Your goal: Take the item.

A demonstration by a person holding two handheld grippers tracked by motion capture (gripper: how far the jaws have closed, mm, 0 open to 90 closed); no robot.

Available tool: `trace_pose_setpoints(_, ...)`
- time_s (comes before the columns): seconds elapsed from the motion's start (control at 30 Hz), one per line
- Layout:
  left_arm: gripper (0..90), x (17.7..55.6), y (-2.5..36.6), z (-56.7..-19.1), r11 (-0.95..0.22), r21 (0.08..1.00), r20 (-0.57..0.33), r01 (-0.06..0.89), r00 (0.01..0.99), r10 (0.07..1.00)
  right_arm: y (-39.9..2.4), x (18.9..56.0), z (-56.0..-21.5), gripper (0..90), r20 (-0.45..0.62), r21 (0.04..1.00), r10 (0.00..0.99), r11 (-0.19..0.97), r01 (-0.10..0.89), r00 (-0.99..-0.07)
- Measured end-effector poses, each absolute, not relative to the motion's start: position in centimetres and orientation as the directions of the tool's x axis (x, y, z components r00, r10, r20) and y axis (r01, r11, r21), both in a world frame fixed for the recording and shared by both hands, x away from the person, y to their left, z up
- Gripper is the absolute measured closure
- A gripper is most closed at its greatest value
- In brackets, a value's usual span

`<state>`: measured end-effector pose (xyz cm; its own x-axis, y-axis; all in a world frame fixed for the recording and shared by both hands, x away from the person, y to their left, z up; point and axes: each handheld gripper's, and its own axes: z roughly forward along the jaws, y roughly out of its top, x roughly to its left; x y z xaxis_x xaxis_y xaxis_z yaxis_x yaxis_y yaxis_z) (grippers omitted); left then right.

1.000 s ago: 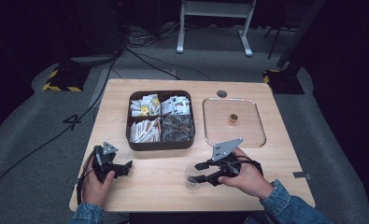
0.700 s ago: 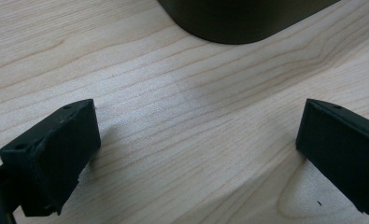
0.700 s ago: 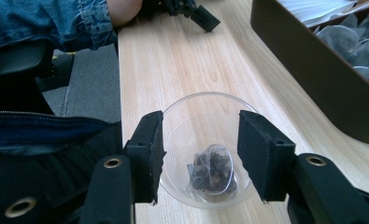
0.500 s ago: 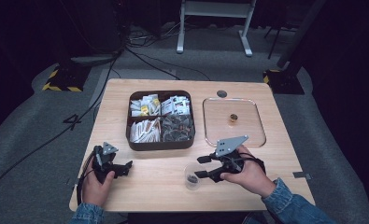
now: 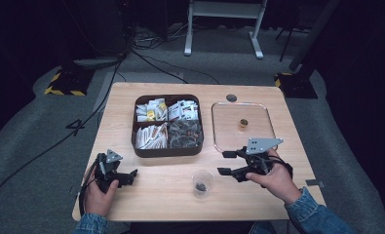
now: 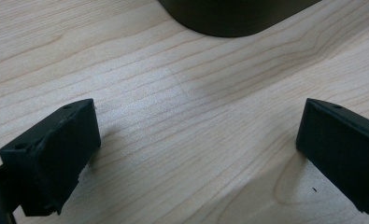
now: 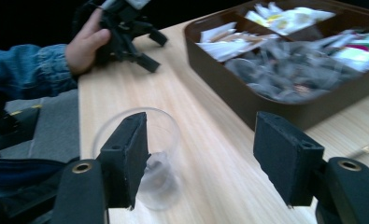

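Released, clear cup [image 5: 202, 183] stands beyond right gripper [image 5: 227, 163] jaws

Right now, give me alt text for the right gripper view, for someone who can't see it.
The right gripper, jaws open, points at a clear plastic cup standing on a wooden table, with something small and dark in its bottom. Behind sits a brown divided tray of packets, and farther off a hand holds the left gripper.

dark room, grey floor [image 5: 29, 141], black cables [image 5: 146, 58] (trailing), white stand [image 5: 224, 24] behind wooden table [image 5: 165, 204].
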<state>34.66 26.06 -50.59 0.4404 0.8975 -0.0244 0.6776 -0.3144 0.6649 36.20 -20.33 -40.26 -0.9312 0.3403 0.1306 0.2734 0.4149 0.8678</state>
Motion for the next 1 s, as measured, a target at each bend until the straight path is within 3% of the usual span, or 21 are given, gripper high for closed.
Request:
trace_pose_setpoints(0.63, 0.2, 34.9, 26.1, -50.6, -0.313, 0.664, -0.029, 0.679, 0.441, 0.897, -29.0, 37.0, -40.4, 32.5, 0.107, 0.857, 0.56, 0.368, 0.362, -0.822)
trace_pose_setpoints(0.77, 0.2, 35.0, 26.1, -50.6, -0.316, 0.665, -0.023, 0.677, 0.441, 0.897, -30.3, 37.2, -40.8, 30.8, 0.088, 0.841, 0.601, 0.382, 0.383, -0.794)
trace_pose_setpoints(0.87, 0.1, 35.0, 26.1, -50.6, -0.316, 0.665, -0.023, 0.677, 0.441, 0.897, -31.5, 37.4, -41.6, 30.8, -0.001, 0.792, 0.683, 0.446, 0.416, -0.73)
trace_pose_setpoints(1.0, 0.2, 35.0, 26.0, -50.6, -0.313, 0.665, -0.026, 0.678, 0.44, 0.898, -32.4, 37.6, -42.5, 30.9, 0.014, 0.783, 0.708, 0.432, 0.448, -0.706)
